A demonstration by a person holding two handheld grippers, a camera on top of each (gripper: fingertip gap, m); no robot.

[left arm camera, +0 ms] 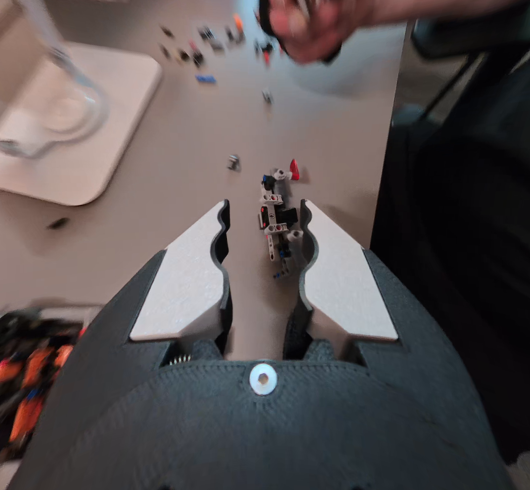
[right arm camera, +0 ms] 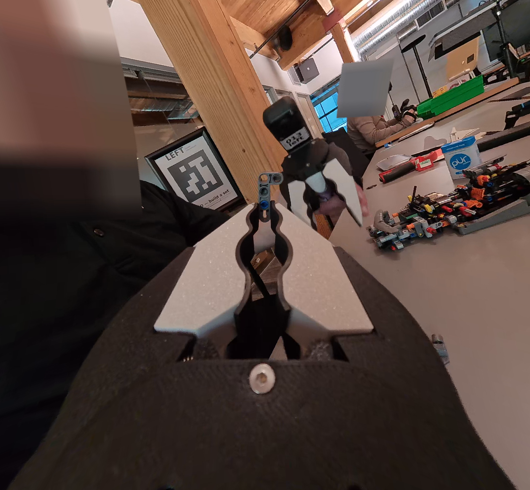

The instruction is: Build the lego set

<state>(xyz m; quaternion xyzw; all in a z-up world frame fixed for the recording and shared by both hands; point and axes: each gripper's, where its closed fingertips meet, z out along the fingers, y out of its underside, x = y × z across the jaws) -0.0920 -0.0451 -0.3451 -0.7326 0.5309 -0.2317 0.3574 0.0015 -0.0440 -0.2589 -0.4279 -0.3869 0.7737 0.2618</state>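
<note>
Right gripper [right arm camera: 263, 209] lifts a grey beam [right arm camera: 266, 186]
Its jaws pinch the beam's lower end; left gripper [left arm camera: 265, 211] jaws gape, empty, above the model [left arm camera: 275, 218] on the surface [left arm camera: 172, 161]

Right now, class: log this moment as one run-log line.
left claw: open, above small lego assembly on table | right claw: shut on grey L-shaped beam, raised off the table

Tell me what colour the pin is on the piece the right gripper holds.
Blue pin, clearest in the right wrist view.
</note>
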